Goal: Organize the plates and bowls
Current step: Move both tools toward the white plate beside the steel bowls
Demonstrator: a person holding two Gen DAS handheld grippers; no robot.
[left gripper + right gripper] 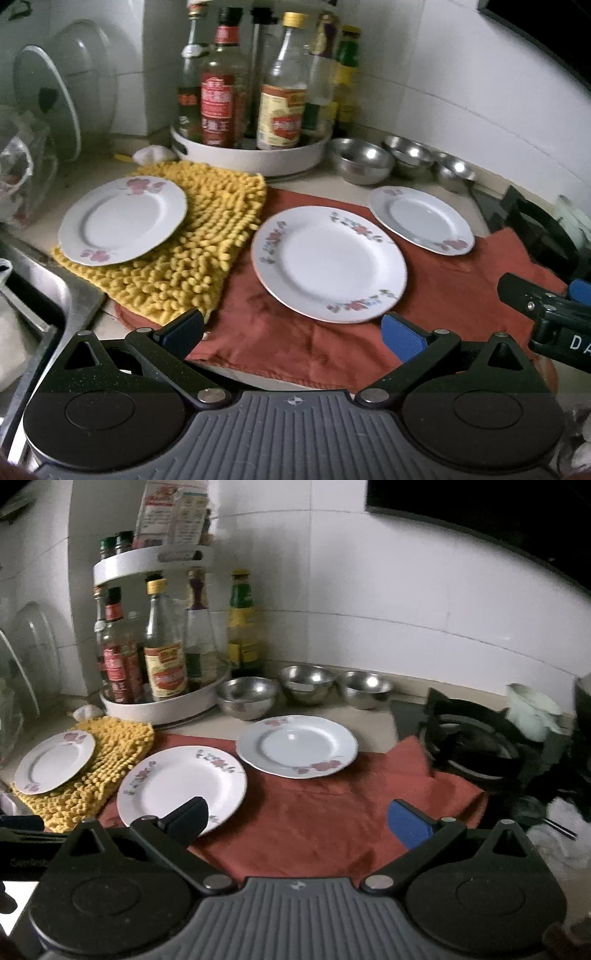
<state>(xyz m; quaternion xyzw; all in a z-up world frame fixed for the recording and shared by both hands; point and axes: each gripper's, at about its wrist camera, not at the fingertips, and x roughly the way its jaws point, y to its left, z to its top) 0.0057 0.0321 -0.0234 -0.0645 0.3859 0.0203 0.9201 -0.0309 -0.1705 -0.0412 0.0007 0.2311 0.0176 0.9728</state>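
Note:
Three white floral plates lie on the counter. The left plate (122, 220) (55, 761) rests on a yellow chenille mat (184, 254) (110, 760). The middle plate (328, 264) (181, 786) and the right plate (421, 219) (297, 746) lie on a red cloth (332, 350) (325, 819). Three steel bowls (362, 160) (246, 697) stand in a row by the wall. My left gripper (293, 334) is open and empty just before the middle plate. My right gripper (299, 821) is open and empty over the cloth; it also shows in the left wrist view (546, 310).
A white turntable rack (251, 151) (162, 705) of sauce bottles stands behind the mat. A steel sink (33, 314) is at the left, with pot lids (55, 103) leaning on the wall. A black gas burner (476, 738) is at the right.

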